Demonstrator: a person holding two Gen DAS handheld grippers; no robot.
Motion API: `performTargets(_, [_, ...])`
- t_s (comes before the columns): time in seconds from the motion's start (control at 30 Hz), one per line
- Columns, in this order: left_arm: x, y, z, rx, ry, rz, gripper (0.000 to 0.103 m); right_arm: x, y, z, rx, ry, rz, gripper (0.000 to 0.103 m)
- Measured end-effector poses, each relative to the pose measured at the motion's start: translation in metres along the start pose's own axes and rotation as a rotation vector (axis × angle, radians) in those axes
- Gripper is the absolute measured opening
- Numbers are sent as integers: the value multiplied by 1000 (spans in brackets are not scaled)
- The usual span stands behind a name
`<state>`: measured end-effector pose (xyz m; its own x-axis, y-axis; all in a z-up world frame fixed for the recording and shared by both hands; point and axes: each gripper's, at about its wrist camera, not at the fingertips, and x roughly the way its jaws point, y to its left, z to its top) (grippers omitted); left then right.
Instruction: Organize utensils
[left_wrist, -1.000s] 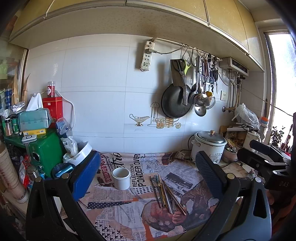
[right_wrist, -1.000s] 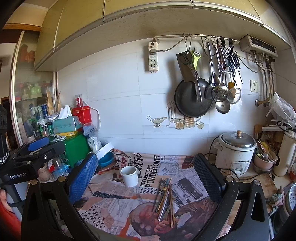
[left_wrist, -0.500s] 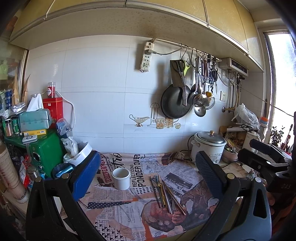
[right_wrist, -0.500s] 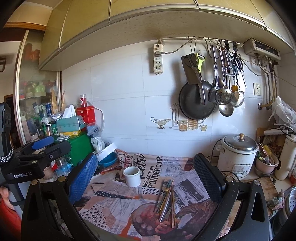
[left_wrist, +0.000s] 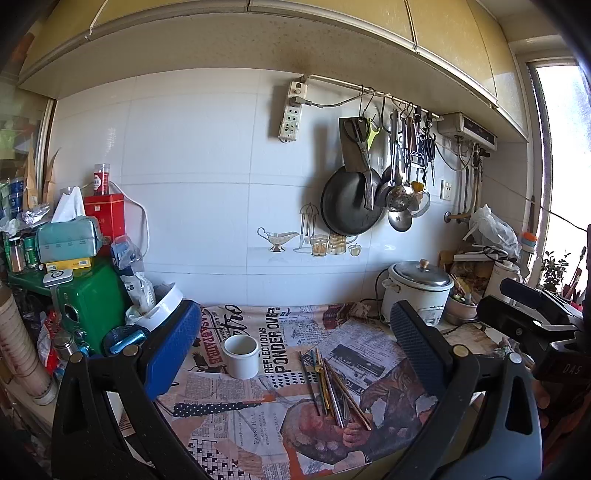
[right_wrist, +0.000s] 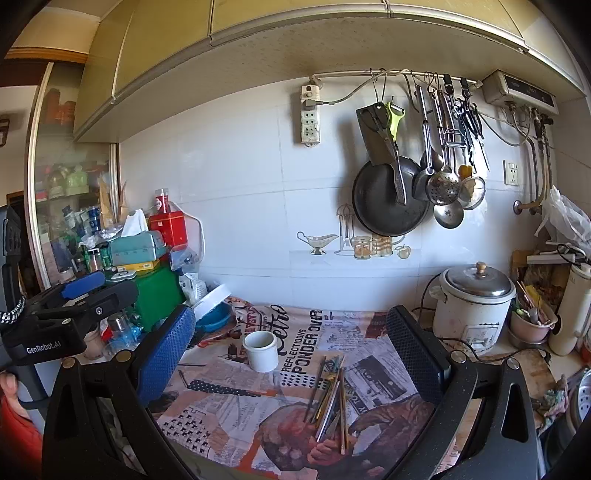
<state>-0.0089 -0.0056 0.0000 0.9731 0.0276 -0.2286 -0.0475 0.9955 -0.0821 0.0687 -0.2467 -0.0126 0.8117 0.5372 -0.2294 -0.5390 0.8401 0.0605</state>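
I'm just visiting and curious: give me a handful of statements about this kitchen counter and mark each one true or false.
1. The chopsticks are standing inside the white cup. False: they lie in a loose bundle on the printed cloth, apart from the cup.
2. The white cup stands upright on the cloth. True.
3. The left gripper is clamped on a chopstick. False: its jaws are wide apart and hold nothing.
4. The right gripper is open and empty. True.
5. A dark pan hangs on the tiled wall. True.
6. The rice cooker has its lid off. False: the metal lid sits on it.
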Motion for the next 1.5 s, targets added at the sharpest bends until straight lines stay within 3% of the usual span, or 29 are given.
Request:
performTargets(0.27, [29,-7,3,5,42,10,103,14,-16,-4,21,27,-14,103])
performTargets(0.6, [109,-15,-23,-4,190,15,103,61,-56,-31,73,163,-69,103])
performTargets(0.87, [199,-12,-67,-34,391,28,103,116,-92,-62,86,330,-144,103])
performTargets(1.2, [293,-7,-137,-14,632,49,103,204,-133,-117,128,572,-164,102])
performTargets(1.3, [314,-7,-154,-4,677,43,103,230,-141,-138,136,648,-153,95])
performTargets(1.5, [351,-9,-178,15,740,31,103,282,-155,-176,186,808,-64,65])
